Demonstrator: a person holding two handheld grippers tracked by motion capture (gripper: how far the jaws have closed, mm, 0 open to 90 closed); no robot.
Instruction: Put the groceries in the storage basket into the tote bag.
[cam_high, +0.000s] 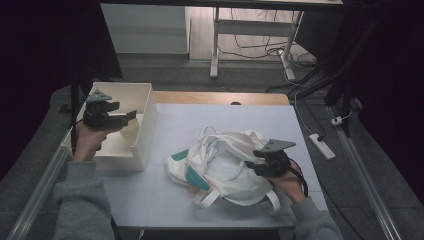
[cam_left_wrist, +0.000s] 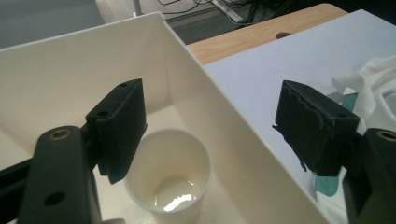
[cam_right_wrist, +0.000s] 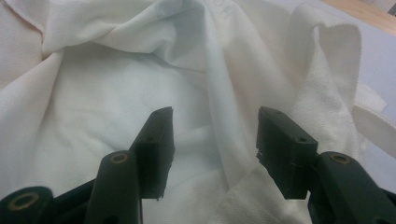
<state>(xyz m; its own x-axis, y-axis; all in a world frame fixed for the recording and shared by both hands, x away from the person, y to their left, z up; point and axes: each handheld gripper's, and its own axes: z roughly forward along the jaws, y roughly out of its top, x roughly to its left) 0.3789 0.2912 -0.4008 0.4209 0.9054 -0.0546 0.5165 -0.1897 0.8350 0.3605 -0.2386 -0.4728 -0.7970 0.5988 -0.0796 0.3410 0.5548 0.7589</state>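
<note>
A crumpled white cloth bag (cam_high: 225, 162) with teal patches and white straps lies in the middle of the table. My right gripper (cam_high: 254, 161) hovers open right over its right side, with the folds of the bag (cam_right_wrist: 140, 70) just ahead of its jaws (cam_right_wrist: 212, 140). A cream open box (cam_high: 142, 107) stands at the table's left edge, holding a white paper cup (cam_left_wrist: 170, 175) that stands upright and looks empty. My left gripper (cam_high: 131, 116) is held open above the box, one jaw over the cup and the other past the box's right wall (cam_left_wrist: 210, 126).
The table is covered by a pale grey sheet (cam_high: 200, 120) with a wooden edge (cam_high: 220, 97) at the back. A white power strip (cam_high: 322, 145) and cables lie on the floor to the right. A metal rail (cam_high: 35, 195) runs along the left.
</note>
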